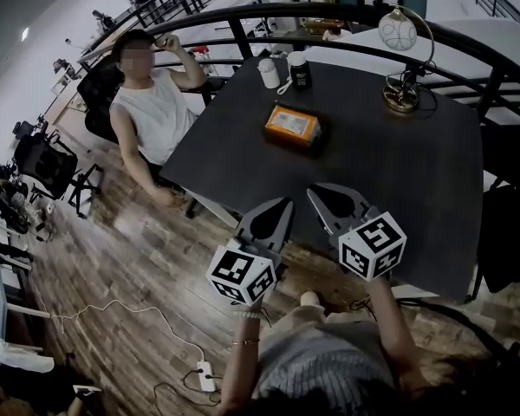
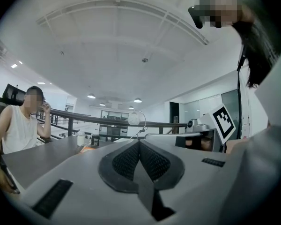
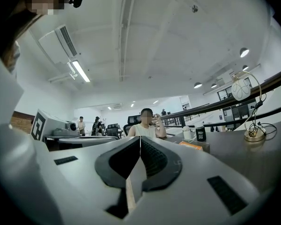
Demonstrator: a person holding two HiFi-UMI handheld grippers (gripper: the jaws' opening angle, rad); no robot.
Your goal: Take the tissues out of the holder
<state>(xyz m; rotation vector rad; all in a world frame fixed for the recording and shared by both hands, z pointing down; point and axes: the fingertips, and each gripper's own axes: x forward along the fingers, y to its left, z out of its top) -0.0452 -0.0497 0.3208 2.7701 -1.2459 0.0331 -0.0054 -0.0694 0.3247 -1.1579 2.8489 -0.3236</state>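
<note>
Closest to us, the left gripper and the right gripper hang side by side just over the near edge of the table. Both point level toward its middle, and both have their jaws clenched on nothing. The step in hand, as we judge it, is the approach. To do it well we should spread one pair of jaws before we arrive, then come in low so the tips meet the opening and not the lid. The tissue holder lies flat near the middle of the table, well apart from both grippers. We would brace one gripper against its side so it neither lifts nor slides while the other pinches the top sheet and draws it straight up. Whether a sheet already stands out of the orange top we cannot tell. Only the head view gives us that top and the bare stretch of table to cross. The gripper views reduce the holder to an orange sliver beyond the jaws, yet they alone show the jaws pressed together with no gap. Farther off stand a white cup and a dark can, with a globe lamp to the right. A seated person is at the far left corner, and the railing runs beyond.
</note>
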